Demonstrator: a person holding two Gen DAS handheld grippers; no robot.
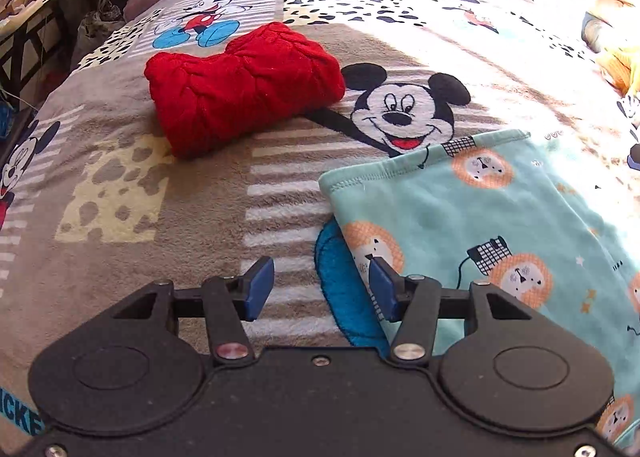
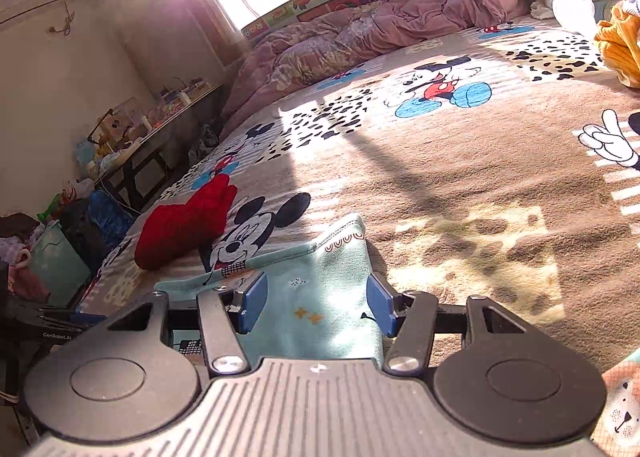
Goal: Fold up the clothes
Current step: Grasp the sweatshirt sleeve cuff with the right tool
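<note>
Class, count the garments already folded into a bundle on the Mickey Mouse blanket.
1. The red knitted sweater lies folded left of the big Mickey face. The teal lion-print garment is laid flat near both open grippers. The orange clothing at the far right looks unfolded; more may be hidden.

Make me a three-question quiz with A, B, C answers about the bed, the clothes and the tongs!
1. Where is the red sweater?
A. left of the big Mickey face
B. on the floor
C. under the lion cloth

2. What colour are the tong pads?
A. green
B. blue
C. yellow

3. The right tongs are:
A. shut on the sweater
C. out of view
B. open over the lion cloth

Answers: 1 A, it lies folded beside the face. 2 B, both pads show blue. 3 B, a wide gap shows, nothing pinched.
</note>
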